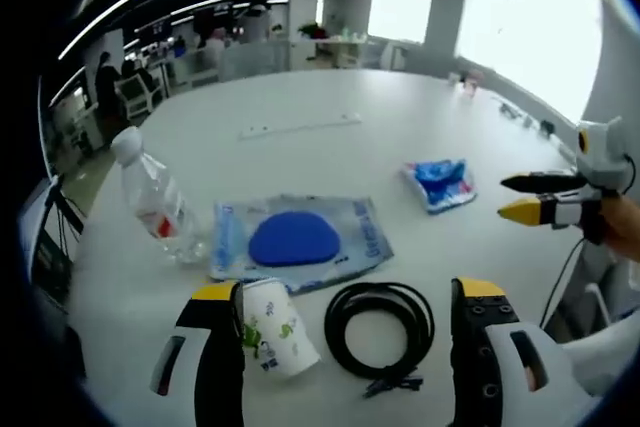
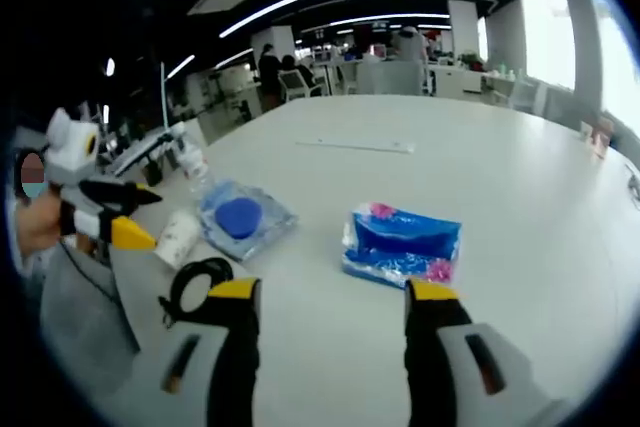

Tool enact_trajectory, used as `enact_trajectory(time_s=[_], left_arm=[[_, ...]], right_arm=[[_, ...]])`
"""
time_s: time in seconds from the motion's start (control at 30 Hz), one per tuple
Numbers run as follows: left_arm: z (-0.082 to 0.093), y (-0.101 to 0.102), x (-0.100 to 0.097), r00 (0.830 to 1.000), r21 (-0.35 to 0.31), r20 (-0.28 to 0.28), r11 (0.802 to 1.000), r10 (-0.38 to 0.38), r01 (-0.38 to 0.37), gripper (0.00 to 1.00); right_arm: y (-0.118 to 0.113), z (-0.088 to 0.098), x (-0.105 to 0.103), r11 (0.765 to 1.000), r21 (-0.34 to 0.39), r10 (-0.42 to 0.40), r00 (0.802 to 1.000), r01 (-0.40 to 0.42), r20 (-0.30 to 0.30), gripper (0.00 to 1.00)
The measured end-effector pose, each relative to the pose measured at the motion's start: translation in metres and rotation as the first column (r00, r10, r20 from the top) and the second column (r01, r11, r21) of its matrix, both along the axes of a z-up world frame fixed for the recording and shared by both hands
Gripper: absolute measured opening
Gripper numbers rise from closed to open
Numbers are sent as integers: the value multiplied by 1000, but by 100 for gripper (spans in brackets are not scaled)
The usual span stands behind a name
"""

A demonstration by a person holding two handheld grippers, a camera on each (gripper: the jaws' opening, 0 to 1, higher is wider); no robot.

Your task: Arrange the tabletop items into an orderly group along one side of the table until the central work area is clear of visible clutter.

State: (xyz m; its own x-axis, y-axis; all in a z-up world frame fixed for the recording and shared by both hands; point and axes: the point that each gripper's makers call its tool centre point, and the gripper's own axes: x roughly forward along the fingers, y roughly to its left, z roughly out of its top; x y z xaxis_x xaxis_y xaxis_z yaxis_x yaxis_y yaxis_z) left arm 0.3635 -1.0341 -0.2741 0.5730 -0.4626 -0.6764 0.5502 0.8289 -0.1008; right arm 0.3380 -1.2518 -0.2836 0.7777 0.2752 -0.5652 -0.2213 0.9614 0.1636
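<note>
we're at the start: both grippers, left gripper [image 1: 345,312] & right gripper [image 2: 332,312], wide open, holding nothing. cup [image 1: 278,327], cable [image 1: 380,327], bottle [image 1: 155,197] lie near blue pouch [image 1: 295,240]; tissue pack [image 2: 402,242] farther off. next: grab cup prob.

Office desks [image 1: 150,87] and bright windows [image 1: 520,17] lie beyond the table.

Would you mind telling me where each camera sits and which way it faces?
Left gripper view: rides the left gripper, looking across the white table at paper cup, coiled cable, blue pouch, bottle; a hand holds the right gripper.
Right gripper view: rides the right gripper, facing the tissue pack.
Both share these items.
</note>
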Motion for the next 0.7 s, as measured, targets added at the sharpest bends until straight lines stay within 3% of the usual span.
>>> enact_trajectory(time_s=[0.7], left_arm=[[-16, 36, -11, 993, -11, -51, 994, 109, -109, 80]], right_arm=[[50, -12, 18, 992, 6, 127, 991, -127, -30, 55]])
